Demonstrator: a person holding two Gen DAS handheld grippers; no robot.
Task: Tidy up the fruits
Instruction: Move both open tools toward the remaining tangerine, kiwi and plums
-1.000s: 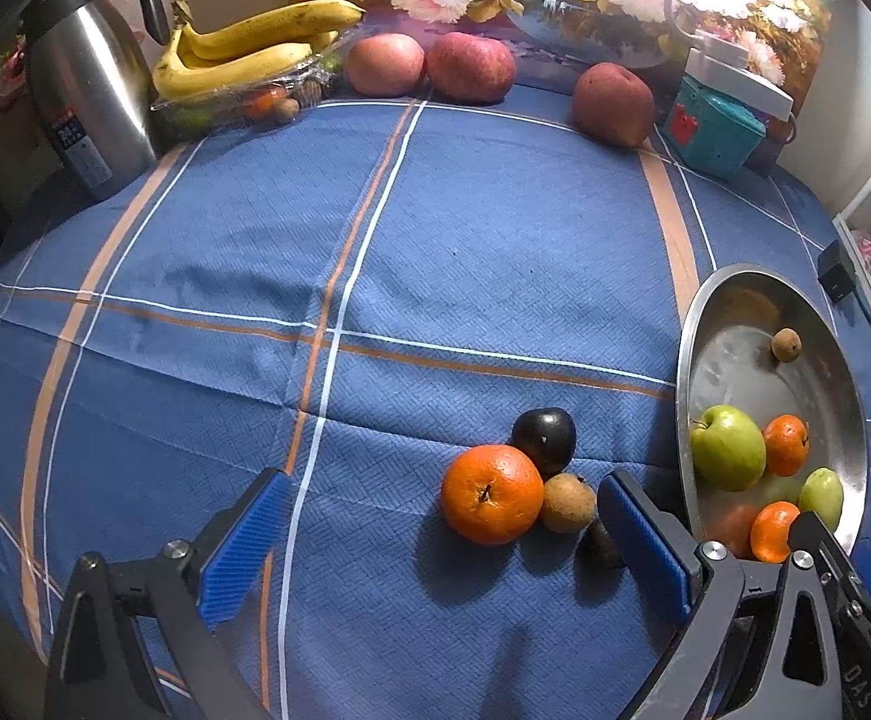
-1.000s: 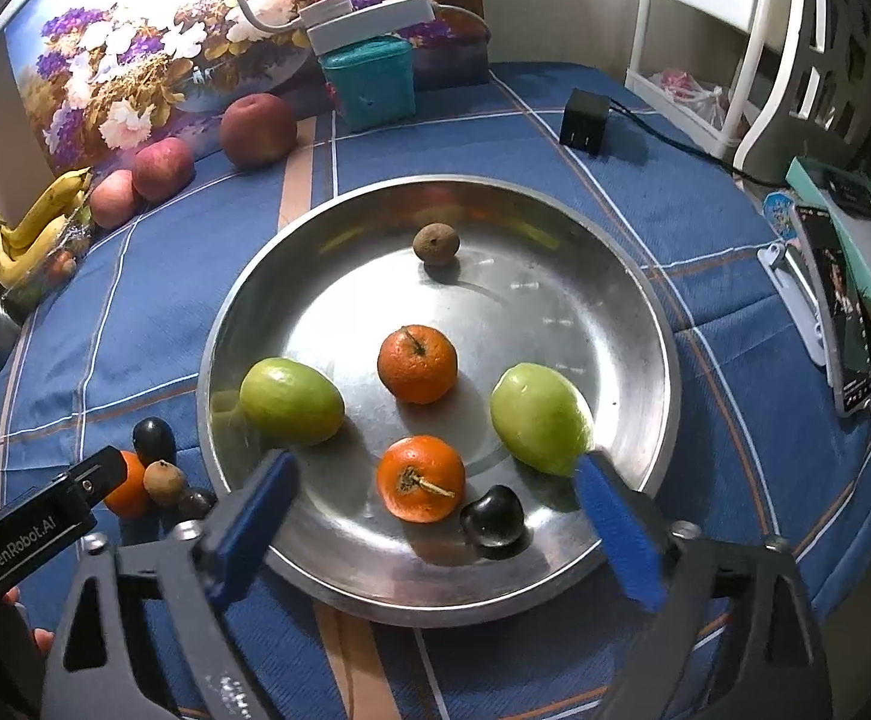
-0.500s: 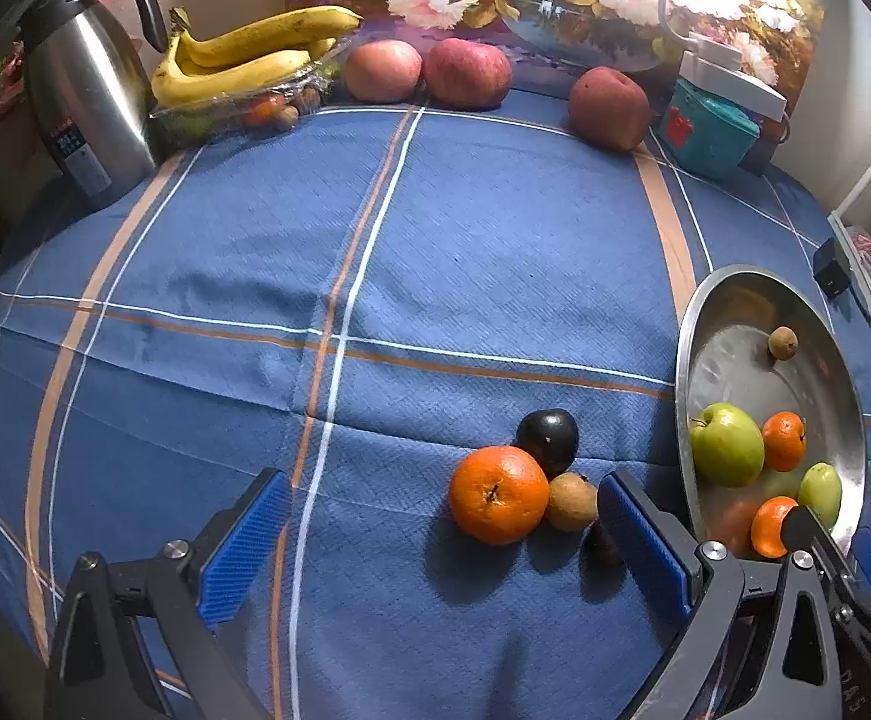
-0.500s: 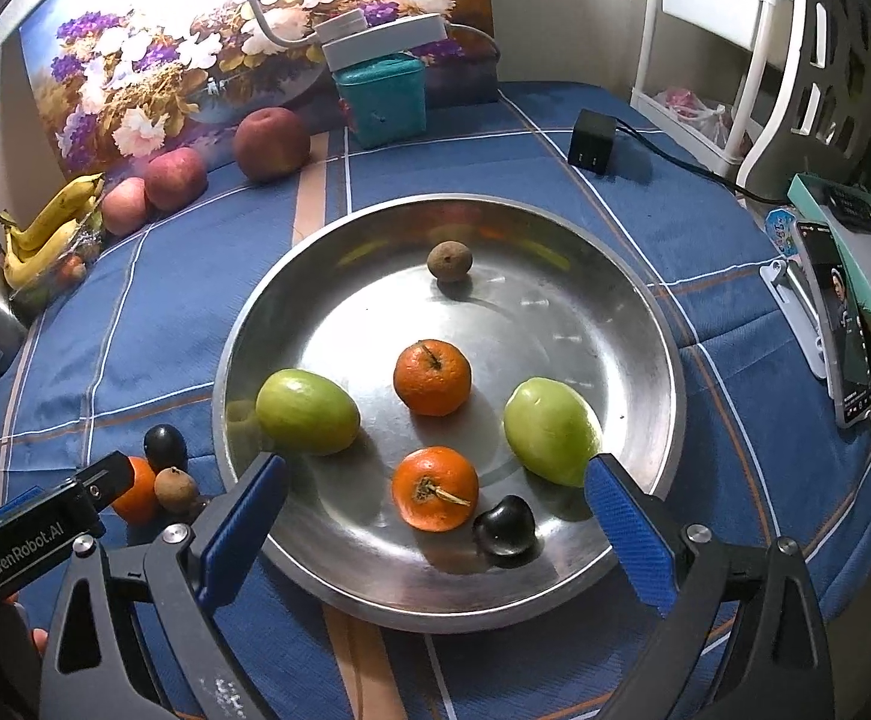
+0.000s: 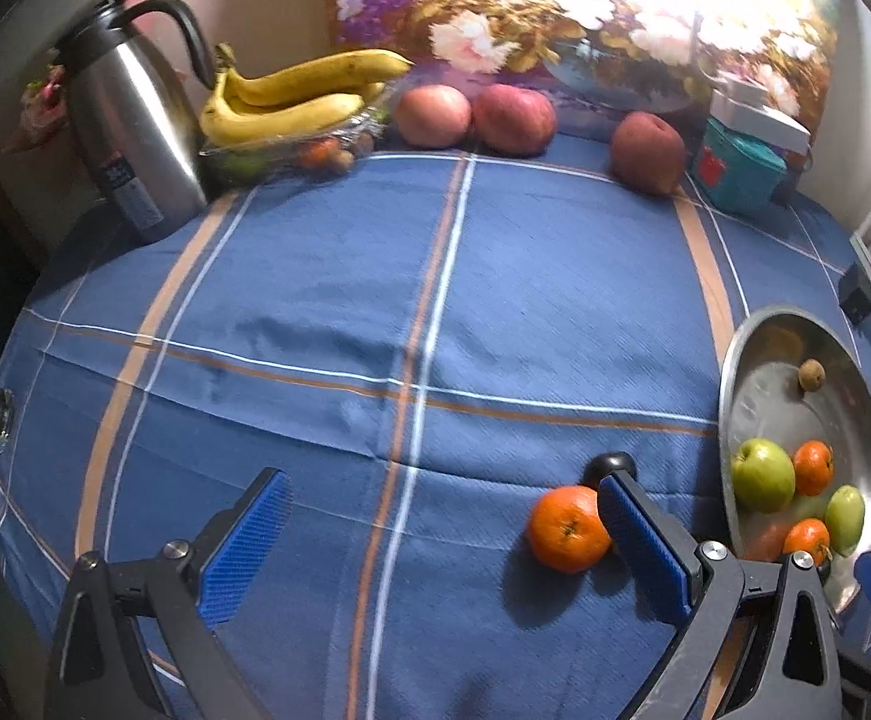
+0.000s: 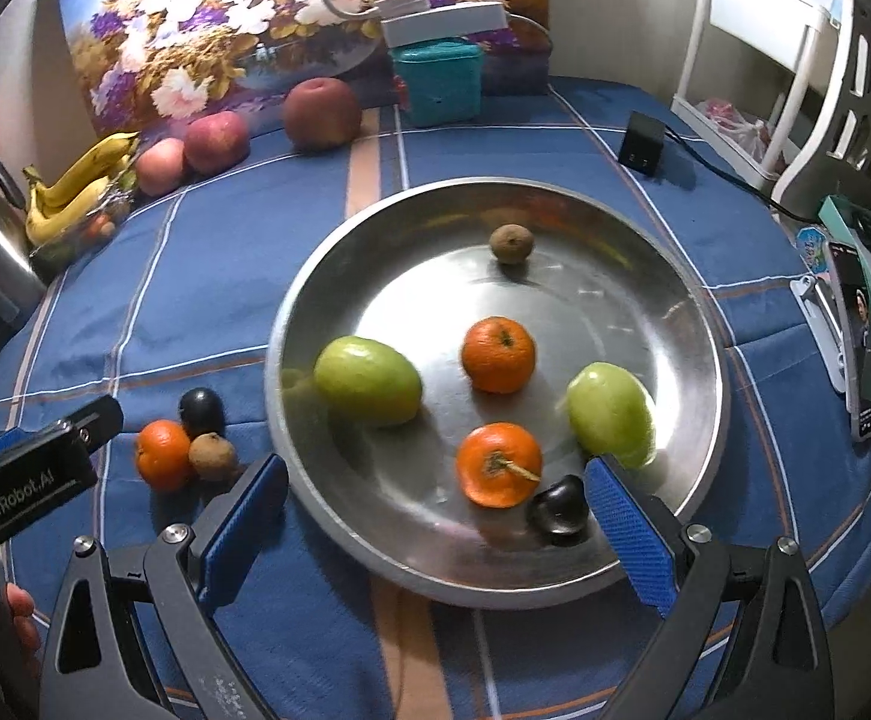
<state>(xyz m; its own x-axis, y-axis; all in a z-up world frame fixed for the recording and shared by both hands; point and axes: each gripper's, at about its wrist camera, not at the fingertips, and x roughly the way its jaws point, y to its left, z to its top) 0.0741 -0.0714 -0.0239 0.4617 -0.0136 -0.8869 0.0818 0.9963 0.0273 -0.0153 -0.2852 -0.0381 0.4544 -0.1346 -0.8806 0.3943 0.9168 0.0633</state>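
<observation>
A round steel tray point(image 6: 699, 324) holds two green apples point(image 6: 368, 379), two oranges point(image 6: 498, 354), a dark plum point(image 6: 558, 510) and a small brown fruit point(image 6: 511, 243). Left of the tray on the blue cloth lie an orange point(image 6: 162, 453), a dark plum point(image 6: 201, 411) and a brown fruit point(image 6: 212, 456). My left gripper point(image 5: 441, 546) is open, its right finger just right of that orange point(image 5: 567, 528), hiding the brown fruit. My right gripper point(image 6: 432, 531) is open over the tray's near rim. The tray also shows in the left wrist view point(image 5: 729, 378).
At the table's far edge stand a steel kettle point(image 5: 129, 132), bananas on a clear box point(image 5: 291, 102), three red apples point(image 5: 513, 117) and a teal box point(image 5: 741, 171). A black adapter point(image 6: 642, 147) and phones point(image 6: 864, 336) lie right of the tray.
My left gripper has moved left and forward, so the orange now sits by its right finger. My right gripper drew back a little from the tray.
</observation>
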